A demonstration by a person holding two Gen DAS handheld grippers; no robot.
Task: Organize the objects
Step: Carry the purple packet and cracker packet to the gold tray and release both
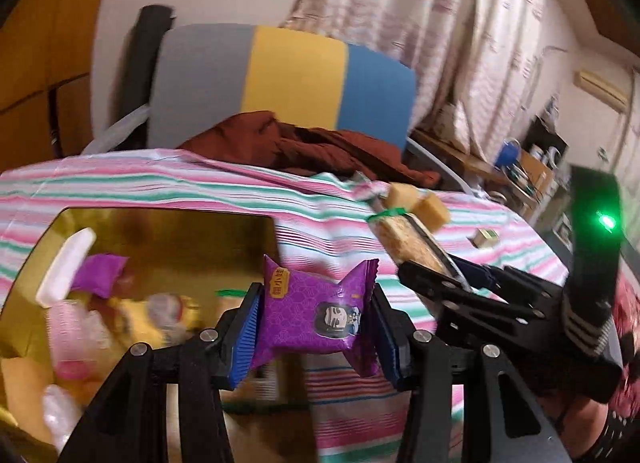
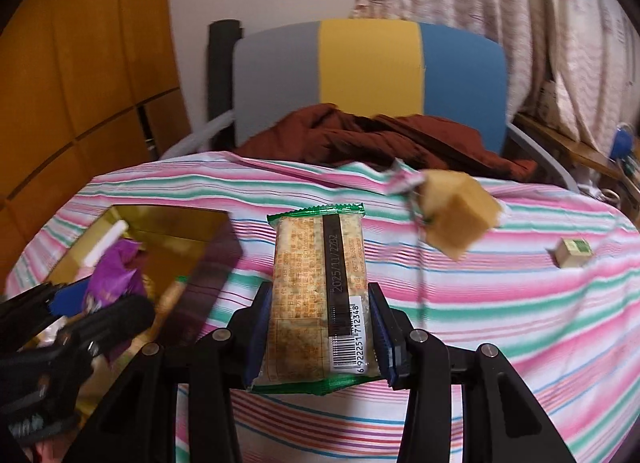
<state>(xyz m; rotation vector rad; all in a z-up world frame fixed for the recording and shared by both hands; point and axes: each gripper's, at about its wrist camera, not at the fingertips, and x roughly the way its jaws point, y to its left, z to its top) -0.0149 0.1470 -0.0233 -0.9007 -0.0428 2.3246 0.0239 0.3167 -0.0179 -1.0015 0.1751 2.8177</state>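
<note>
My left gripper (image 1: 316, 327) is shut on a purple snack packet (image 1: 316, 313) and holds it at the right rim of a gold box (image 1: 168, 219) that lies on the striped tablecloth. The box holds several wrapped snacks. My right gripper (image 2: 318, 327) is shut on a green-edged cracker packet (image 2: 318, 295), held above the cloth right of the gold box (image 2: 172, 219). The right gripper also shows in the left wrist view (image 1: 436, 267), with the cracker packet (image 1: 404, 239) in it. The left gripper shows at the lower left of the right wrist view (image 2: 92, 303).
A yellow sponge-like cake piece (image 2: 460, 215) in clear wrap and a small cube box (image 2: 572, 251) lie on the striped cloth (image 2: 520, 303). A chair (image 2: 368, 75) with a brown garment (image 2: 380, 139) stands behind the table. Shelves with clutter stand at the far right.
</note>
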